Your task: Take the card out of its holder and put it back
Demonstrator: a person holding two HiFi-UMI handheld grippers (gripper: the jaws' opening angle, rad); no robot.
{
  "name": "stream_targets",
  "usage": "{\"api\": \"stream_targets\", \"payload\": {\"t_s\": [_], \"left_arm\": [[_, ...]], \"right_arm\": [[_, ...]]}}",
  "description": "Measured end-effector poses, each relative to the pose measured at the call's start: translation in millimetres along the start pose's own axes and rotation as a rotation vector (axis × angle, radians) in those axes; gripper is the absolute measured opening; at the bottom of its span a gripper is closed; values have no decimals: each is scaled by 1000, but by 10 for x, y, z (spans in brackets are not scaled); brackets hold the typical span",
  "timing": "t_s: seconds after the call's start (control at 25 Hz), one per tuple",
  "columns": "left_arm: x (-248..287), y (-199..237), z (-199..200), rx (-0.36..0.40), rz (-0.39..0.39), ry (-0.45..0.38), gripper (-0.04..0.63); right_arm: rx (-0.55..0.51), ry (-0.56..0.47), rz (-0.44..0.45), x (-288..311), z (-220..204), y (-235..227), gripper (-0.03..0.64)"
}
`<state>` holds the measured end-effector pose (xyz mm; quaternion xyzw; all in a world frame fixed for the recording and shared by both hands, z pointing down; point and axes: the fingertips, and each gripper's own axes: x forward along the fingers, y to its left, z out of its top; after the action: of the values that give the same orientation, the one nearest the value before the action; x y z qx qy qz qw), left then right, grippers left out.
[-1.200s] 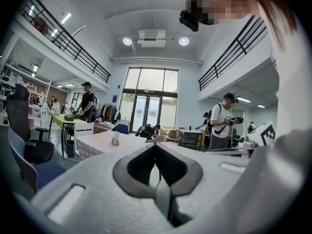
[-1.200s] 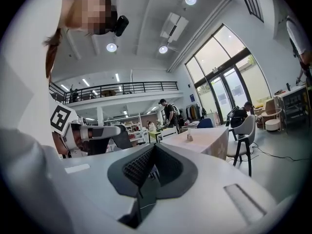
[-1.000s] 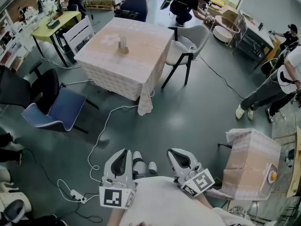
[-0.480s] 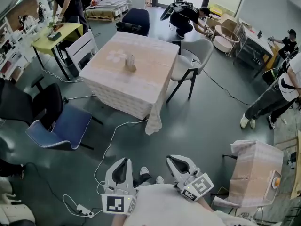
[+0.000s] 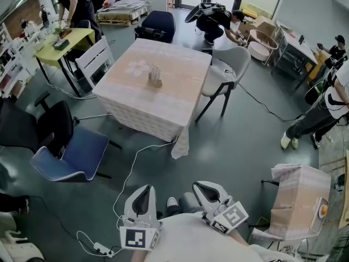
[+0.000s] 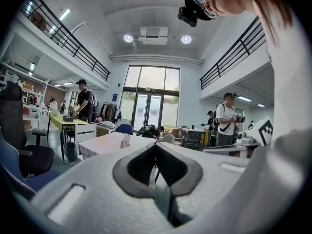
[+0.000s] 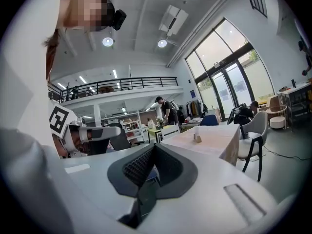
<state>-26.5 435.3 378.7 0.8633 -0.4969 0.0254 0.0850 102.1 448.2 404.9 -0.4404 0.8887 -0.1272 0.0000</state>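
Both my tools sit low and close in, well short of the work. The left tool (image 5: 144, 192) has its jaws drawn together, tip against tip, with nothing between them. The right tool (image 5: 204, 189) is closed the same way and empty. They lie side by side but apart, above the grey floor (image 5: 234, 146).

The holder (image 5: 156, 78) stands upright near the middle of the cloth-covered tabletop (image 5: 182, 94), far ahead of both tools and touched by neither. The card (image 6: 126, 140) stands up out of it. In the left gripper view it shows just left of the closed jaw tips, and in the right gripper view it shows off to the right of them.

A grey chair (image 5: 224, 70) is at the tabletop's right side and a white chair (image 5: 95, 58) at its left. A blue chair (image 5: 71, 153) stands ahead and left of the left tool. A white cable (image 5: 126, 173) trails across the floor towards that tool. A smaller covered table (image 5: 297, 203) is just off to the right of the right tool.
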Motion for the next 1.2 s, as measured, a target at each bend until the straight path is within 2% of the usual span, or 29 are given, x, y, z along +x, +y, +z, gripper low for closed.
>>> {"api": "stream_targets", "payload": {"t_s": [0.4,0.88,1.2], "left_arm": [[292,281,-73,-53,56,29,0],[1228,507,242,-63,111,-17,0],[1661,558,312,-57,134,-27,0]], "right_arm": [[9,41,40,377,7,-209,-6],[-16,37,91,1032,388,-987,-6],[-26,24,78,1170,509,-1457,-6]]}}
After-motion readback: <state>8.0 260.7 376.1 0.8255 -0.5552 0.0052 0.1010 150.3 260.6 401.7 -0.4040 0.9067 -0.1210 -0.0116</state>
